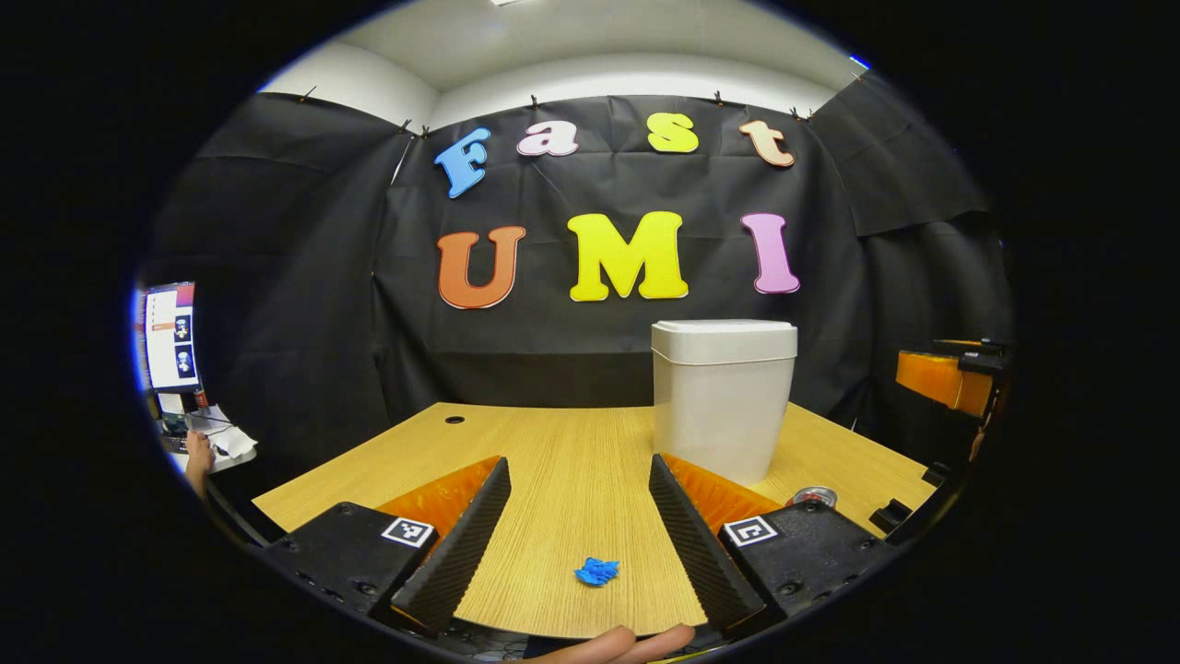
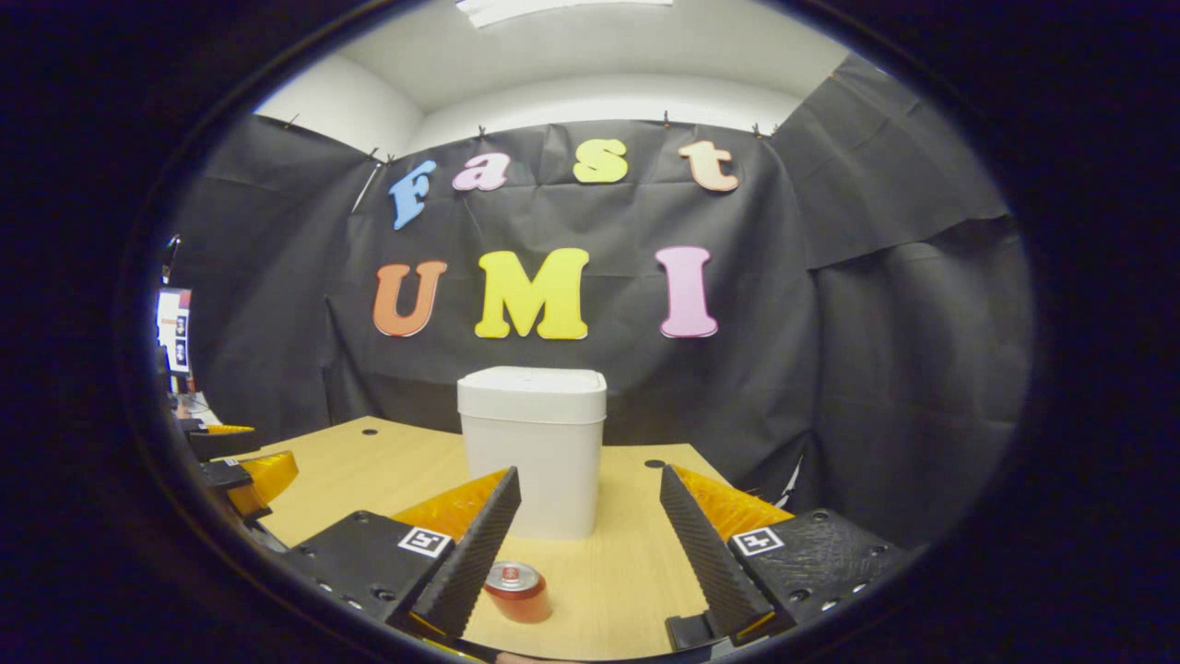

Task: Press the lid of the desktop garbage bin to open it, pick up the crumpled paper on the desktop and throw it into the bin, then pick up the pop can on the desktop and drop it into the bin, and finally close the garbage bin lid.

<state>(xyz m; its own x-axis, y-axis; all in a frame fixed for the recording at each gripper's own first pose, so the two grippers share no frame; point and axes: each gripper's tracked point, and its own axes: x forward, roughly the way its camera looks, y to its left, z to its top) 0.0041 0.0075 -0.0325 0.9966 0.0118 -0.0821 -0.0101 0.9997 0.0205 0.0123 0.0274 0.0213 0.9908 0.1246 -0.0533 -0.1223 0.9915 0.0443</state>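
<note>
Left gripper view: left hand-held gripper [image 1: 579, 516] spread wide over the desk [image 1: 553, 443], grasping nothing, blue crumpled paper [image 1: 597, 572] lying between its fingers, white bin [image 1: 724, 397] with lid down at right, pop can [image 1: 815, 497] mostly hidden behind the right finger. Right gripper view: right hand-held gripper [image 2: 590, 535] also released and empty, can upright just beside its left finger, partly cut off by it, bin centred behind.

We see the bin [image 2: 532, 452] standing on the table [image 1: 562, 443], the can [image 2: 516, 590] upright before it, the crumpled paper [image 1: 596, 572] lying to the can's left.
</note>
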